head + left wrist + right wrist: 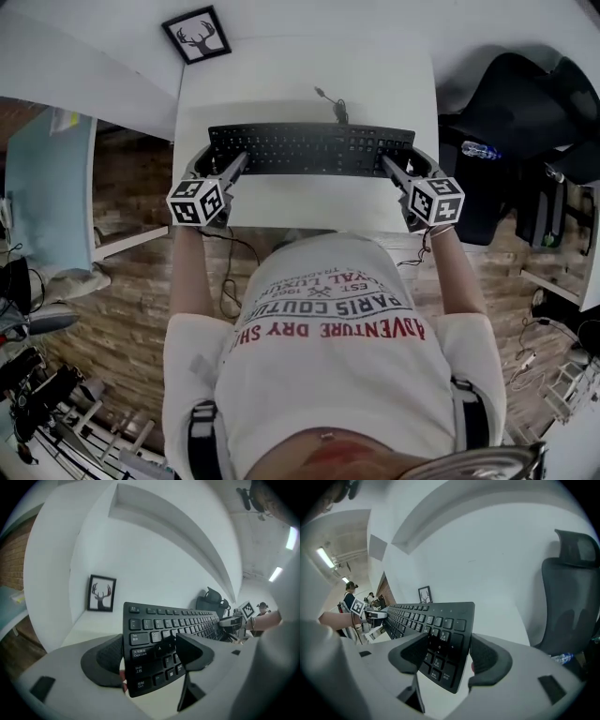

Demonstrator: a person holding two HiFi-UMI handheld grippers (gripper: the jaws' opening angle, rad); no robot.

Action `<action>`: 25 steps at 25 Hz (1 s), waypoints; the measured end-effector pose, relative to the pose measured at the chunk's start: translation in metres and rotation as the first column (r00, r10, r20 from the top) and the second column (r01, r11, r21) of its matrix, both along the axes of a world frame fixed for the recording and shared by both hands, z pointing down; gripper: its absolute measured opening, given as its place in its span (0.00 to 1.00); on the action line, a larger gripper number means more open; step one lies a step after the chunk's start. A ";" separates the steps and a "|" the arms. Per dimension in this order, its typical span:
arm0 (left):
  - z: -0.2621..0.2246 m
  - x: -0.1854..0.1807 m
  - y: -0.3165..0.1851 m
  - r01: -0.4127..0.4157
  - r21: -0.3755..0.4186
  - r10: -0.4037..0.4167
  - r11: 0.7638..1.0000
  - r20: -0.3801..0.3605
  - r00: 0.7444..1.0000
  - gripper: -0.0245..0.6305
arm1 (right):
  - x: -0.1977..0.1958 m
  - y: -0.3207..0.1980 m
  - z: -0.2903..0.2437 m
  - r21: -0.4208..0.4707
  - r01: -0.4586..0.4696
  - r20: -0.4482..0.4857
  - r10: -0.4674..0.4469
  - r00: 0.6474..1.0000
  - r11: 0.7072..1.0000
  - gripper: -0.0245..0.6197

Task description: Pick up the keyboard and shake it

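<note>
Gripping its short ends, the left tool (150, 658) and right tool (443, 660) are clamped on the black keyboard (309, 148) over the white worktop (309, 80). I'd squeeze evenly, shaking in short strokes and minding the cable (330, 101).

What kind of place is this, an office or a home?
Probably an office or lab: a white desk, a black keyboard, a black office chair beside the desk, and ceiling strip lights.
</note>
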State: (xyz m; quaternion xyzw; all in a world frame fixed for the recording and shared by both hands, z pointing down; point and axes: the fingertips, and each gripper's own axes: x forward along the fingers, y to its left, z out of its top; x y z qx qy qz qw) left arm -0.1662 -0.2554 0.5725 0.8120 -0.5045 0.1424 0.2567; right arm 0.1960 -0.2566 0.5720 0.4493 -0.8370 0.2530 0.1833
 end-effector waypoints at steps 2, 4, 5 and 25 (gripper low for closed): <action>-0.036 0.000 -0.014 0.002 0.120 -0.003 0.993 0.008 1.000 0.58 | 0.000 -0.015 -0.032 0.106 0.003 0.006 -0.004 1.000 0.994 0.48; -0.073 -0.001 -0.027 -0.001 0.237 -0.002 0.971 0.014 1.000 0.58 | 0.001 -0.031 -0.064 0.217 0.003 0.013 -0.006 1.000 0.976 0.48; -0.090 0.000 -0.032 -0.004 0.288 0.000 0.958 0.016 1.000 0.58 | 0.001 -0.036 -0.079 0.266 0.002 0.015 -0.006 1.000 0.964 0.48; -0.259 0.025 0.004 -0.124 0.761 0.073 0.637 0.102 0.992 0.58 | 0.020 -0.010 -0.244 0.844 -0.023 -0.077 0.164 0.983 0.535 0.48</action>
